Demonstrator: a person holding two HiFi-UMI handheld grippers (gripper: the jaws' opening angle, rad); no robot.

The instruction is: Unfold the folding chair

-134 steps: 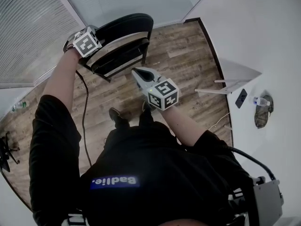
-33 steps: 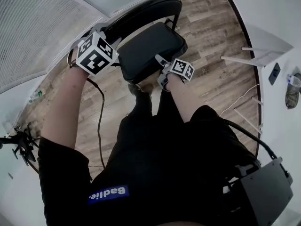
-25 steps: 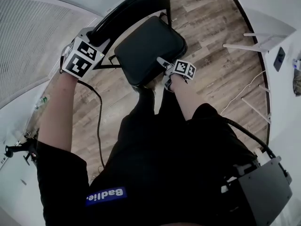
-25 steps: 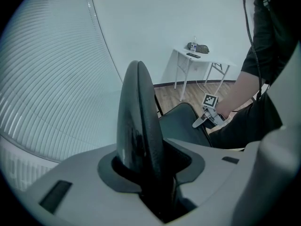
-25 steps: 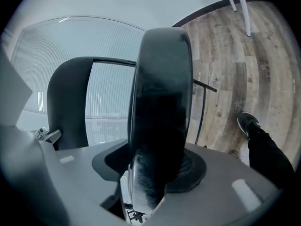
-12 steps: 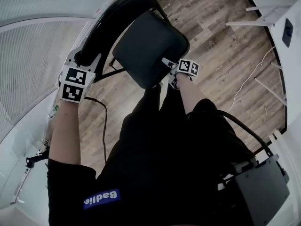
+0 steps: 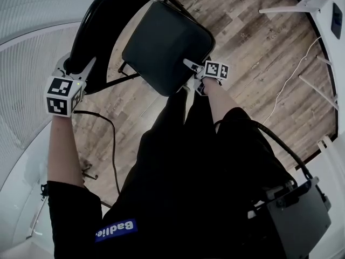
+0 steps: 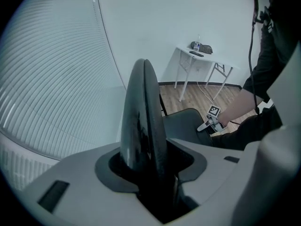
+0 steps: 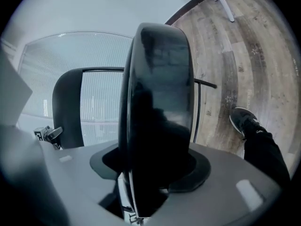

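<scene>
The black folding chair stands open on the wood floor, its padded seat (image 7: 161,45) lying flat in front of the curved backrest (image 7: 99,20). My left gripper (image 7: 78,69) is shut on the backrest's top edge (image 8: 143,112), which fills the gap between the jaws; they have just been opening wider around it. My right gripper (image 7: 191,66) is shut on the front edge of the seat (image 9: 157,102), and its jaws also widened a little. Each gripper shows in the other's view: the right gripper (image 8: 209,123) and the left gripper (image 9: 49,133).
A white folding table (image 8: 197,55) with small items stands by the wall at the right. A black cable (image 7: 110,144) lies on the floor by the person's legs. One shoe (image 9: 247,119) stands close under the seat. Window blinds (image 7: 27,42) run behind the chair.
The seat has swung down from folded to flat. Both grippers have sunk with the chair, the left one sliding down and leftward in the head view. The head has leaned further over the chair.
</scene>
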